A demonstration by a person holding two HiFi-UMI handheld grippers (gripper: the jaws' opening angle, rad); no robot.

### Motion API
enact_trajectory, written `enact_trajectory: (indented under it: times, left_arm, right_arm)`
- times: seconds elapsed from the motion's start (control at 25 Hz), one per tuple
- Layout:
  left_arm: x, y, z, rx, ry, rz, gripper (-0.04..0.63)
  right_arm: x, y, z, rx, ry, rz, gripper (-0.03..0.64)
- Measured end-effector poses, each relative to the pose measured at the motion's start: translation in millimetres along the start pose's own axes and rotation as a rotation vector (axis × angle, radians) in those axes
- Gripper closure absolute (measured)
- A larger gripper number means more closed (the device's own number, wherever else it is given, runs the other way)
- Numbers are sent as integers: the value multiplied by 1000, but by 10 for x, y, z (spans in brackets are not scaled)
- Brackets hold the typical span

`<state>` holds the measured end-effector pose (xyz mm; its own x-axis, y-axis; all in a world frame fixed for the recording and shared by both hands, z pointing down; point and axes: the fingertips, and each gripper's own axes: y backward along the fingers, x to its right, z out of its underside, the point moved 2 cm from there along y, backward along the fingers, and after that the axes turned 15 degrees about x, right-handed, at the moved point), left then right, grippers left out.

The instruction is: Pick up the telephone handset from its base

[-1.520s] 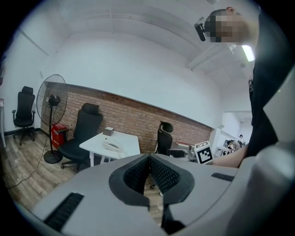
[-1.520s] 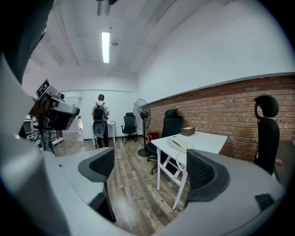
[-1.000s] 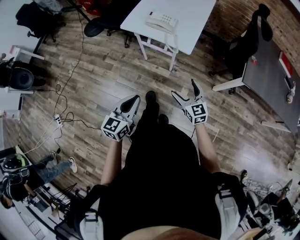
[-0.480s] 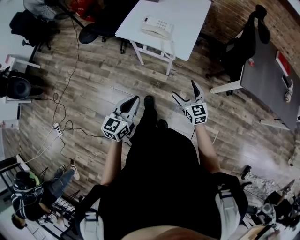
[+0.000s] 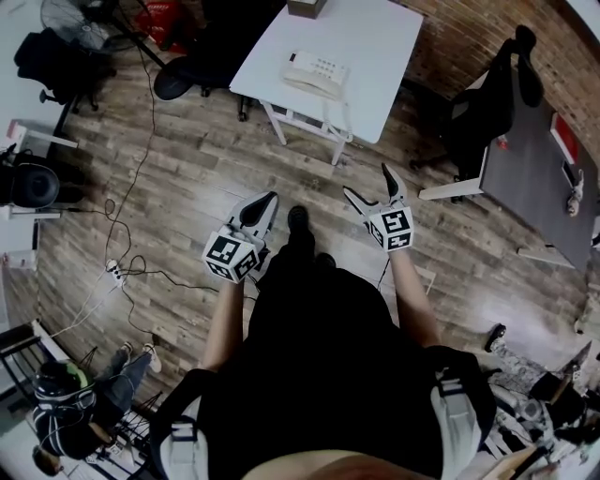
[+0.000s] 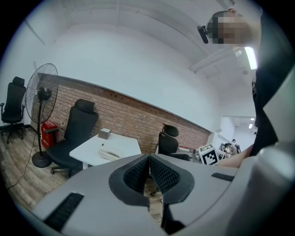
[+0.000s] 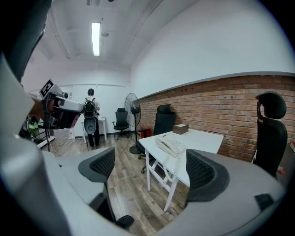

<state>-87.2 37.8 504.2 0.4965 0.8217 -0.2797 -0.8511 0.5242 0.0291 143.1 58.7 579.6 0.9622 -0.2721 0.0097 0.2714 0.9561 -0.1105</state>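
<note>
A white telephone (image 5: 317,75) with its handset resting on the base sits on a white table (image 5: 375,56) well ahead of me; it also shows small in the left gripper view (image 6: 109,153) and in the right gripper view (image 7: 169,146), its coiled cord (image 7: 177,171) hanging over the table edge. My left gripper (image 5: 265,205) is held near my waist with its jaws pressed together and nothing in them. My right gripper (image 5: 370,185) is beside it, jaws spread wide and empty. Both are far short of the table.
A small brown box (image 5: 306,7) stands at the table's far end. Black office chairs (image 5: 183,58) stand left and right (image 5: 492,89) of the table. A dark desk (image 5: 548,150) is at right. Cables and a power strip (image 5: 114,270) lie on the wood floor at left. A person (image 7: 90,117) stands far off.
The table and telephone have slid lower and closer in the head view as I walk toward them. Both grippers keep the same pose.
</note>
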Motion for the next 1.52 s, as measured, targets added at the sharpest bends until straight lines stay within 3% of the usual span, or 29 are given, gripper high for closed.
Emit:
enact_trajectory:
  times: [0.52,1.52]
  left_arm:
    - [-495,-484,-50,-44,13,44,575]
    - [-1526,-1081,-420,-38,-7,180,575]
  right_arm:
    - [218,-568,60,-31,-19,19,152]
    - [354,-1621,-226,-13,26,112,173]
